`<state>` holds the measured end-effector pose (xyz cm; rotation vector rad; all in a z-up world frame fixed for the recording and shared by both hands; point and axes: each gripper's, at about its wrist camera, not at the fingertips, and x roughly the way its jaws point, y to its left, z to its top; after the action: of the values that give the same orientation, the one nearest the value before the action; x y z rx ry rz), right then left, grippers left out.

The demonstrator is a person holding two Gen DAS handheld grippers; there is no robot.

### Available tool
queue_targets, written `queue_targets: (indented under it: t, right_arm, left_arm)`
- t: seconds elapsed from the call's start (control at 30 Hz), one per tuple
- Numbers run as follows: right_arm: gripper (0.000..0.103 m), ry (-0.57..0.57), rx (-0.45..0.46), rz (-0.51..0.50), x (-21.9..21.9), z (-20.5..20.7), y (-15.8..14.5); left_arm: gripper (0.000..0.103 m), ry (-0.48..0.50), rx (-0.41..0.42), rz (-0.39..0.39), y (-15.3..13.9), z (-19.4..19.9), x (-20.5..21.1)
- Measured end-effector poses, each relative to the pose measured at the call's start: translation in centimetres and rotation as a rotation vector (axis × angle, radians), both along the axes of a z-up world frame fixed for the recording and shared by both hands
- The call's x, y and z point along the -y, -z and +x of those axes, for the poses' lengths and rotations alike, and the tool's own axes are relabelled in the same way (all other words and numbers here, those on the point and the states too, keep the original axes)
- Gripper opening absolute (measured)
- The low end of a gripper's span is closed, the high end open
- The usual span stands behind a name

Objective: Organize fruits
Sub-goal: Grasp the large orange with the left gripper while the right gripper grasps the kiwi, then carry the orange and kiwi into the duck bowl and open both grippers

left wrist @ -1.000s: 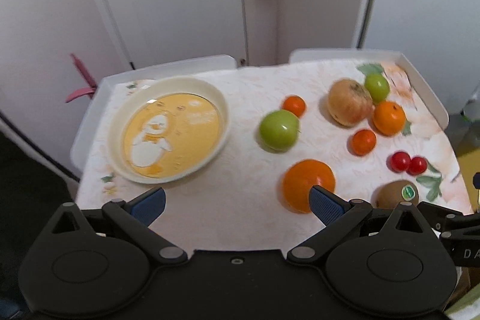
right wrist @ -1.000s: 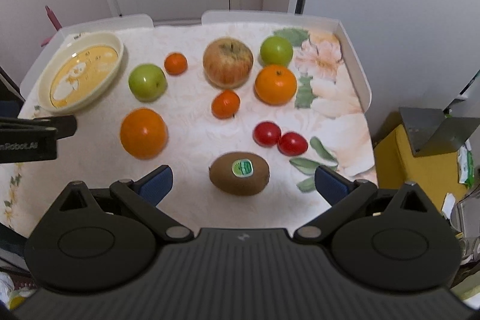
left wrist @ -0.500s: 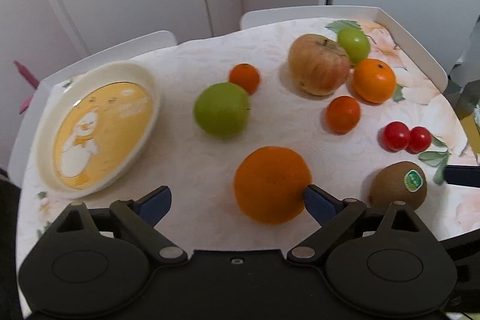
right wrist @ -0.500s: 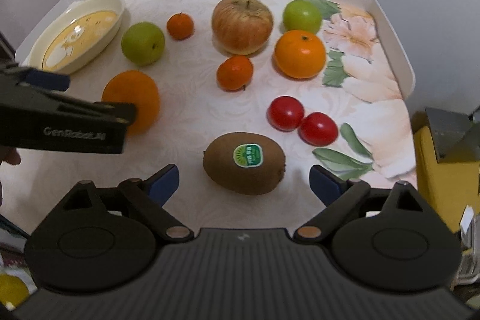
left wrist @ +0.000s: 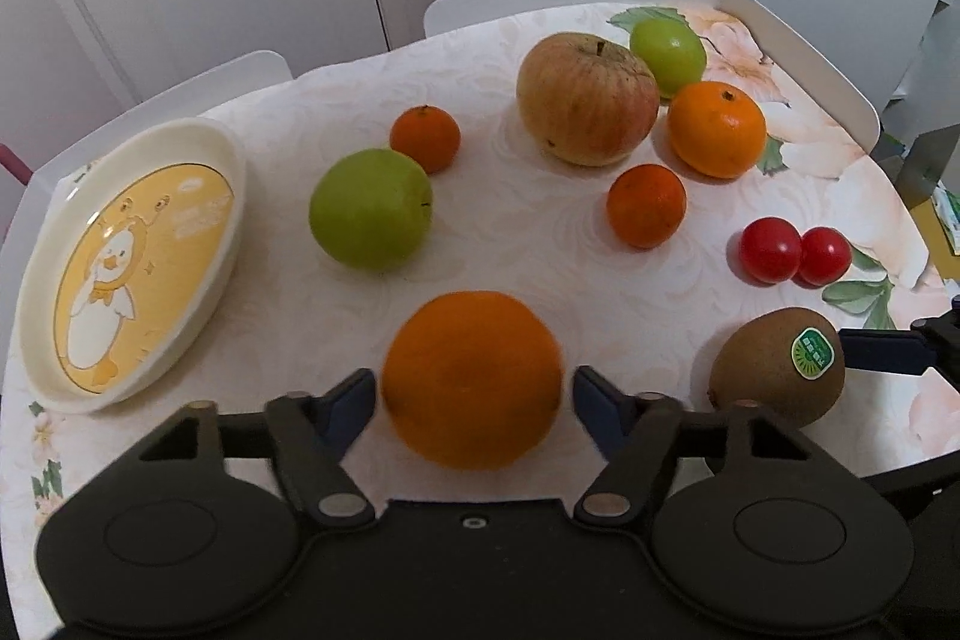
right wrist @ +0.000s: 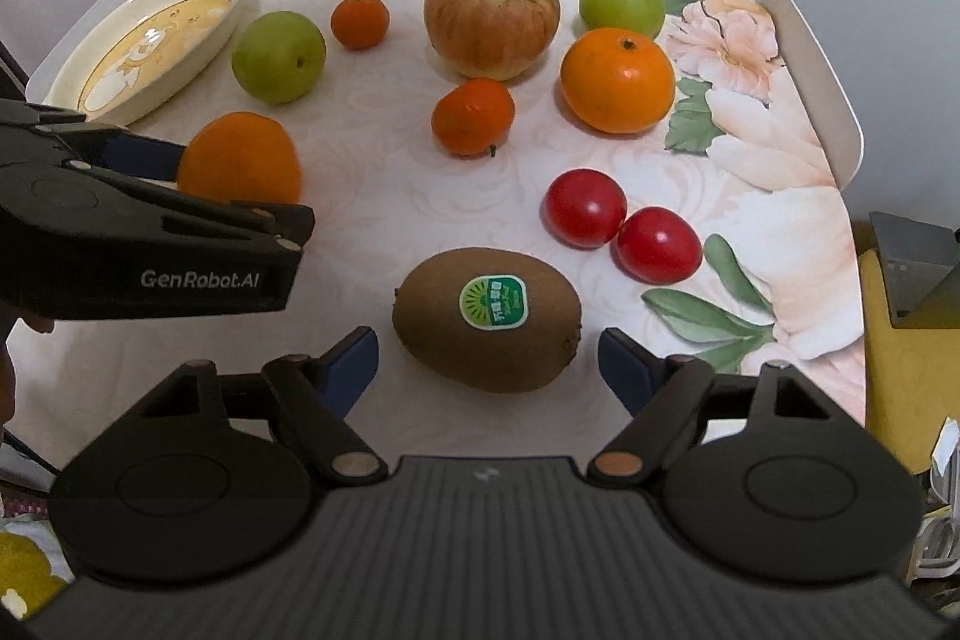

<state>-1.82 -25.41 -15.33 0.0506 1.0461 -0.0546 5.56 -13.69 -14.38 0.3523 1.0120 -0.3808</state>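
Observation:
My left gripper (left wrist: 474, 394) is open, its blue pads on either side of a large orange (left wrist: 472, 379) with small gaps showing; the orange also shows in the right wrist view (right wrist: 240, 157). My right gripper (right wrist: 489, 361) is open around a brown kiwi (right wrist: 487, 319) with a green sticker, pads apart from it. A cream duck plate (left wrist: 129, 256) lies at the left. Further back lie a green apple (left wrist: 370, 208), a big russet apple (left wrist: 587, 97), an orange (left wrist: 717, 128), two mandarins, a second green fruit and two red tomatoes (left wrist: 792, 251).
The fruits lie on a floral tablecloth on a table with a raised white rim (left wrist: 798, 34). White doors and a wall stand behind. A yellow box (right wrist: 900, 352) and a grey object sit off the table's right side.
Both grippers moved forward and down toward the table. The left now straddles the large orange and has narrowed; the right now straddles the kiwi.

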Motion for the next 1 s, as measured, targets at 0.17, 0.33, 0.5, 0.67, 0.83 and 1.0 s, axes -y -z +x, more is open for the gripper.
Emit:
queue_targets:
  t: [0.17,0.33,0.5,0.67,0.83,1.0]
  right_arm:
    - [0.090,0.002,0.006,0.010,0.1,0.3,0.3]
    - [0.082,-0.012,0.021,-0.010,-0.2,0.6,0.2]
    - [0.081,-0.014,0.024,-0.006,-0.1,0.9,0.2]
    - [0.080,-0.020,0.036,-0.008,-0.4,1.1,-0.4]
    - [0.080,-0.039,0.059,-0.009,-0.7,1.4,-1.7]
    - [0.080,-0.092,0.100,-0.019,-1.1,2.3,-4.4]
  left_arm:
    - [0.066,-0.007,0.001,-0.017,0.0,0.1,-0.5]
    - [0.066,-0.001,0.014,-0.008,0.0,-0.3,-0.5]
    - [0.066,-0.013,0.017,-0.011,-0.2,-0.4,-0.9]
    - [0.066,-0.050,0.025,-0.016,-0.9,-0.5,-1.9]
    - [0.066,-0.103,0.050,-0.027,-2.6,-0.8,-3.0]
    - [0.066,-0.168,0.087,-0.026,-5.1,-0.8,-4.5]
